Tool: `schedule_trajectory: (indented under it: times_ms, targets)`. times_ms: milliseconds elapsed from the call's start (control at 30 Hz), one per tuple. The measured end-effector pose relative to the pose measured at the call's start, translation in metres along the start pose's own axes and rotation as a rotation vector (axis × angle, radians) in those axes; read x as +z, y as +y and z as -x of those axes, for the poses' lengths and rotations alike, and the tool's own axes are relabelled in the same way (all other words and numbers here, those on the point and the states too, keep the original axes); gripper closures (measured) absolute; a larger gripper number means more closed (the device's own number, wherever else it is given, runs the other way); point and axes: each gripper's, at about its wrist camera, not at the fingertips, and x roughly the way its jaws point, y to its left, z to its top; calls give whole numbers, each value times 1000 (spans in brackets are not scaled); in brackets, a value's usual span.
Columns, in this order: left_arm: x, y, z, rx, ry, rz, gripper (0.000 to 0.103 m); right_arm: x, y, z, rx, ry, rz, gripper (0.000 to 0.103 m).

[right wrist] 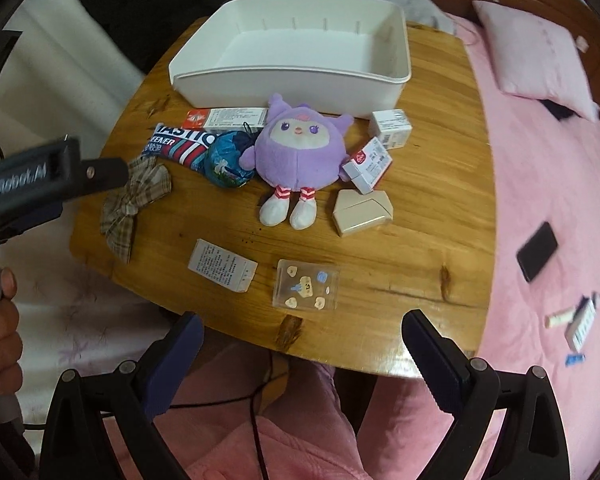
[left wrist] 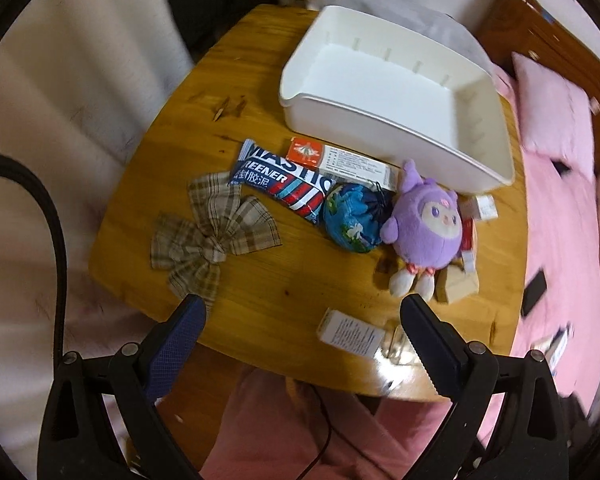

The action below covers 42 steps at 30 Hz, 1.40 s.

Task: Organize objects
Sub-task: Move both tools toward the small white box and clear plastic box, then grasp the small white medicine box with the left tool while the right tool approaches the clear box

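Note:
An empty white bin (left wrist: 400,92) (right wrist: 300,52) stands at the far side of the wooden table (left wrist: 284,288) (right wrist: 420,248). In front of it lie a purple plush doll (left wrist: 424,224) (right wrist: 296,156), a blue drawstring pouch (left wrist: 352,216) (right wrist: 228,160), a blue-red packet (left wrist: 284,180) (right wrist: 180,146), a plaid bow (left wrist: 208,236) (right wrist: 134,196), a long orange-white box (left wrist: 340,158) (right wrist: 224,117) and several small boxes (right wrist: 380,152). My left gripper (left wrist: 300,312) is open and empty above the near edge. My right gripper (right wrist: 300,326) is open and empty too.
A white leaflet box (right wrist: 222,266) (left wrist: 350,332), a clear sticker case (right wrist: 306,285) and a beige box (right wrist: 362,208) lie near the front edge. A pink bed (right wrist: 540,200) with a black phone (right wrist: 537,257) is to the right. The left tool's body (right wrist: 40,176) shows in the right wrist view.

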Motion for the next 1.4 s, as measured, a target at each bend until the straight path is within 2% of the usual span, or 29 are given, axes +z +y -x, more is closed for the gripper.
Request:
schedule_trajectory:
  times_ms: [133,333,567,600,700,800,867,900,1167,1267,1400]
  targets:
    - [-2,-3,-14,-2,14,110,5,5,-13,-18,53,16,13,3]
    - [-8,-13,-44,14,80,174,5,5,-27,-50,109,40,-4,3]
    - [-10,-16,-91,9,211,256,5,6,-31,-88,153,81,-47,4]
    - [-12,-14,-95,-27,204,260,7,5,-31,-92,154,87,-40,5]
    - [-13,-11,-108,-38,244,319,7,3,-28,-106,160,122,-26,9]
    - [-15,-11,-117,-45,268,336,9,2,-26,-117,162,147,-22,11]
    - [-16,-12,-122,-54,282,347,11,1,-22,-120,164,153,-10,13]
    - [-17,-12,-123,-87,249,365,13,1,-20,-122,162,153,-2,13]
    - [-25,-17,-138,-119,319,418,17,2,-5,-130,146,158,35,23]
    - [-27,-20,-138,-129,319,441,21,3,2,-129,138,149,51,28]
    - [-27,-24,-137,-143,328,453,33,3,9,-129,140,139,70,37]
